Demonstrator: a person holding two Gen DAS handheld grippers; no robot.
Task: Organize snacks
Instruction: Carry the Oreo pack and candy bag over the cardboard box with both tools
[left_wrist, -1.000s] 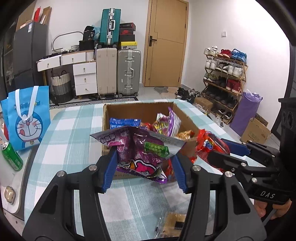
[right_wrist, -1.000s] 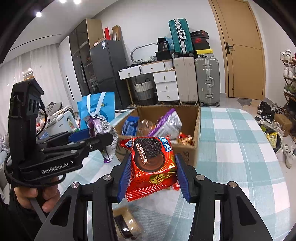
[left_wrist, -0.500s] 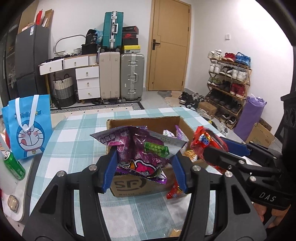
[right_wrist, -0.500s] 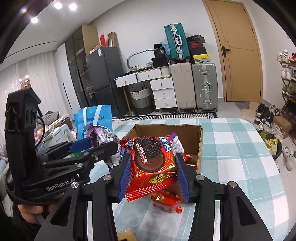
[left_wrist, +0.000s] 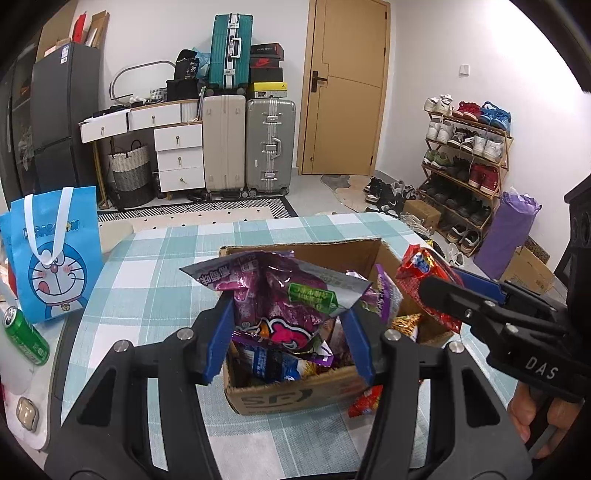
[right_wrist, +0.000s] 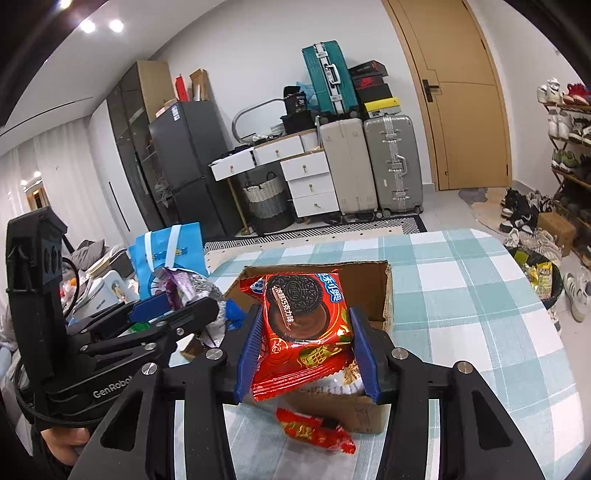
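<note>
**Left wrist view: two packets held over a box that is already partly filled**

At the far left of the checked tablecloth (left_wrist: 155, 266) stand a blue cartoon bag (left_wrist: 55, 254) and a green can (left_wrist: 26, 338), both well apart from the work. In the middle, the left gripper (left_wrist: 288, 332) is clamped on a crinkled purple snack bag (left_wrist: 284, 299), which hangs above the near end of the cardboard box (left_wrist: 295, 397). Several packets already lie inside the box, a blue one (left_wrist: 269, 363) among them. To the right, the right gripper (right_wrist: 306, 343) pinches a red cookie packet (right_wrist: 304, 321) by its sides, holding it over the same box.

As for progress, the sorting looks well under way but not finished. Part of the snacks are boxed, and the two packets in the jaws have yet to be let go. One small red wrapper (right_wrist: 314, 430) lies loose on the cloth just in front of the box, so at least that piece is left to gather. Whether more snacks wait out of sight below the cameras cannot be told.
</note>
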